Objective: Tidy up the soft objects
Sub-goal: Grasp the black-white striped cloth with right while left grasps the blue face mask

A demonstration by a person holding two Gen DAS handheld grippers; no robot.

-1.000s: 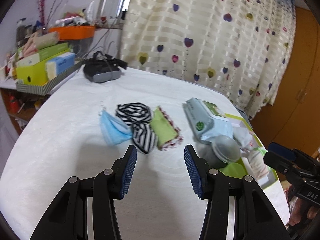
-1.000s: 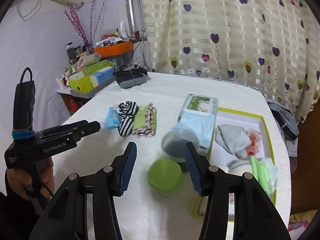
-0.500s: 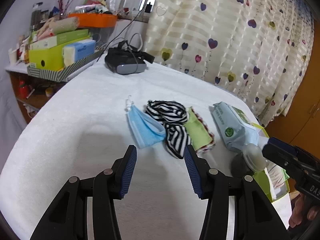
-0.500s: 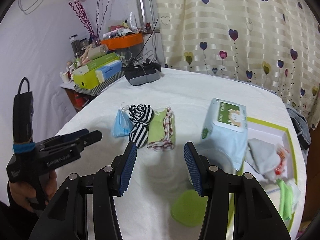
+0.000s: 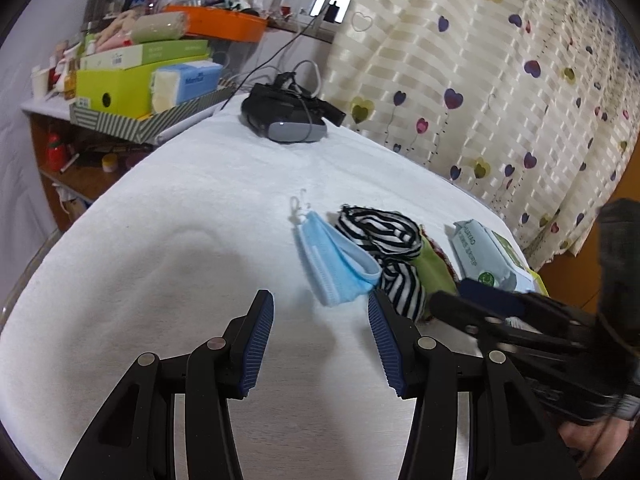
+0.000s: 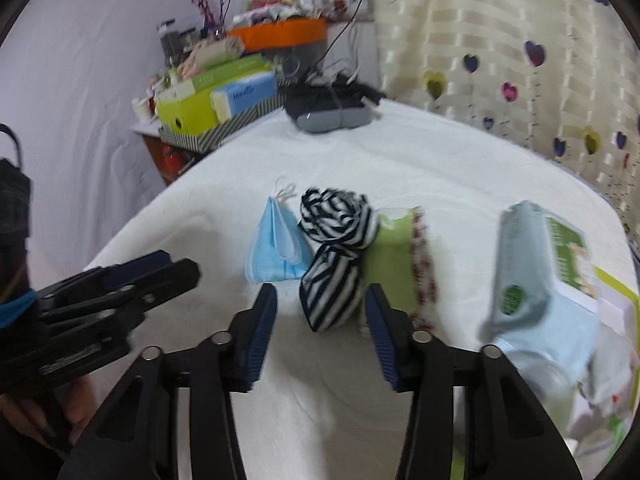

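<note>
1. Soft items lie in a row on the white cloth-covered table (image 5: 160, 240): a folded light-blue pleated face mask (image 5: 336, 260), a twisted black-and-white striped fabric piece (image 5: 384, 240) and a green folded cloth with red patterned trim (image 5: 434, 266), each touching the next.
2. Left gripper (image 5: 320, 320) hovers with jaws spread wide and nothing between them; the mask lies just ahead of its fingertips, toward the right finger, and the striped fabric sits ahead and right of that finger.
3. Right gripper (image 6: 320, 312) also hangs released and empty, its blue ribbed pads (image 6: 262, 328) apart; the lower end of the striped fabric (image 6: 332, 280) lies between and just beyond its fingertips, the mask (image 6: 276, 248) ahead-left, the green cloth (image 6: 394, 260) ahead-right.
4. Farther right of the right claw sits a pale-blue soft pack of wet wipes with a green label (image 6: 544, 276).
5. Far ahead of both claws, a dark grey headset with cables (image 5: 284, 120) rests on the table's far edge, before a cream curtain dotted with hearts (image 5: 500, 80).
</note>
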